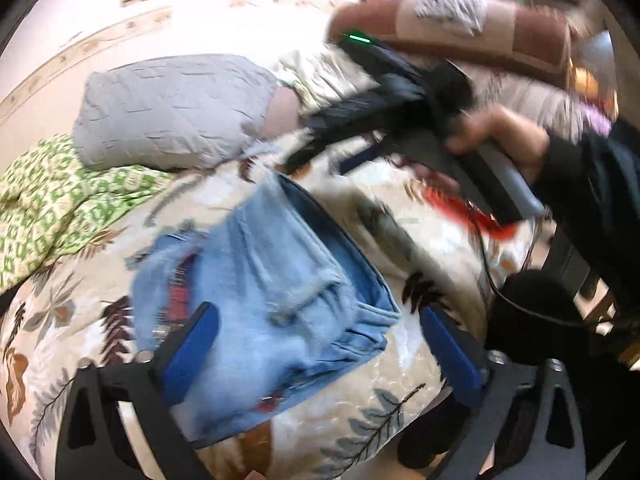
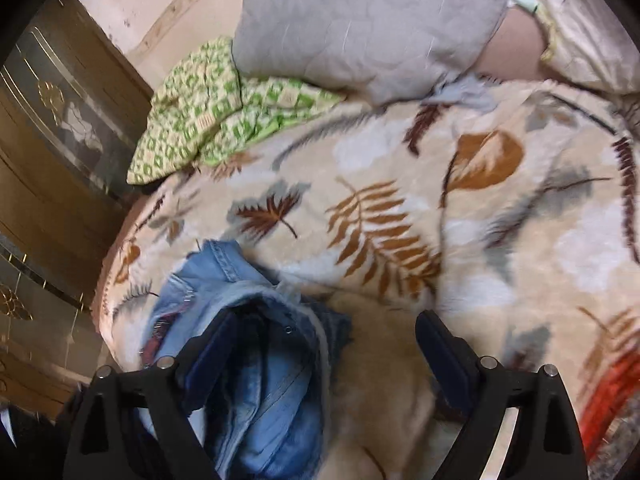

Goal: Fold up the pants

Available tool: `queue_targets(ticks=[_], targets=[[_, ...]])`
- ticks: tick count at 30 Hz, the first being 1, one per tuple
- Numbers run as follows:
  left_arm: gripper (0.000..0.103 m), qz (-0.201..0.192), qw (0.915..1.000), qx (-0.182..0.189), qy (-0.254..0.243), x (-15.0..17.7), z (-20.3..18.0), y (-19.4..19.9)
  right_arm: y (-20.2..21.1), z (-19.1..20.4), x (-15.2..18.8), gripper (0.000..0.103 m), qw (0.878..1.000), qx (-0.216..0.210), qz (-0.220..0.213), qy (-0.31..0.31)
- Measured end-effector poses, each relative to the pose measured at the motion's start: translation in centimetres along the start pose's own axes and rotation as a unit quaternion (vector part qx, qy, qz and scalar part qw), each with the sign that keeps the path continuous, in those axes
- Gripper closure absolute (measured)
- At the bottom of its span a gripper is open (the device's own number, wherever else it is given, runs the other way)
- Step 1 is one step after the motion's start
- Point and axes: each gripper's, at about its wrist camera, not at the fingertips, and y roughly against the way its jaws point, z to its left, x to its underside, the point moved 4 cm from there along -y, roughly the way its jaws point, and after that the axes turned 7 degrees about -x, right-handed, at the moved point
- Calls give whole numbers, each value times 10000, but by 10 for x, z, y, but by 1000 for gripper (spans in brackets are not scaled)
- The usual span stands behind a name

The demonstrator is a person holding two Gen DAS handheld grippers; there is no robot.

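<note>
Light blue denim pants (image 1: 264, 300), cream leaf-print blanket (image 2: 400, 208), grey pillow (image 1: 176, 112), green-and-white checked cloth (image 2: 216, 112)

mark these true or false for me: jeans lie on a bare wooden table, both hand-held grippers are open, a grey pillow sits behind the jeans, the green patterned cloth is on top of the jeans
1. The jeans lie on a bare wooden table. False: they lie on a leaf-print blanket.
2. The left hand-held gripper and the right hand-held gripper are both open. True.
3. A grey pillow sits beyond the jeans. True.
4. The green patterned cloth lies on top of the jeans. False: it lies apart from them, beside the pillow.
</note>
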Motion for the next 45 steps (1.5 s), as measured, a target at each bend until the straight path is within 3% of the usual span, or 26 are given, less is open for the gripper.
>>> queue_targets(ticks=[6, 10, 14, 19, 22, 24, 35, 41, 45], targets=[[0, 50, 9947, 270, 986, -8, 74, 33, 45, 26, 10, 0, 9994, -254, -222, -116], [0, 361, 9857, 603, 1528, 3, 115, 21, 45, 33, 32, 0, 9962, -613, -199, -584], [0, 680, 9669, 982, 2254, 15, 147, -7, 25, 30, 64, 0, 9929, -638, -57, -997], [0, 937, 9431, 1494, 2819, 33, 163, -38, 11, 16, 91, 0, 9875, -644, -61, -1440], [0, 1042, 9269, 1742, 3158, 41, 167, -52, 2, 5, 104, 0, 9778, -1002, -19, -1842], [0, 1095, 9206, 1781, 3299, 45, 170, -60, -5, 2, 108, 0, 9728, -1186, 18, -1989], [0, 1539, 9091, 1854, 3399, 60, 162, -91, -44, 17, 109, 0, 9696, -1421, 268, -1972], [0, 1655, 8986, 2042, 3513, 73, 156, -104, -68, 18, 113, 0, 9667, -1452, 375, -2073], [0, 1516, 9017, 1988, 3527, 74, 152, -104, -69, 17, 115, 0, 9652, -1506, 316, -2117]])
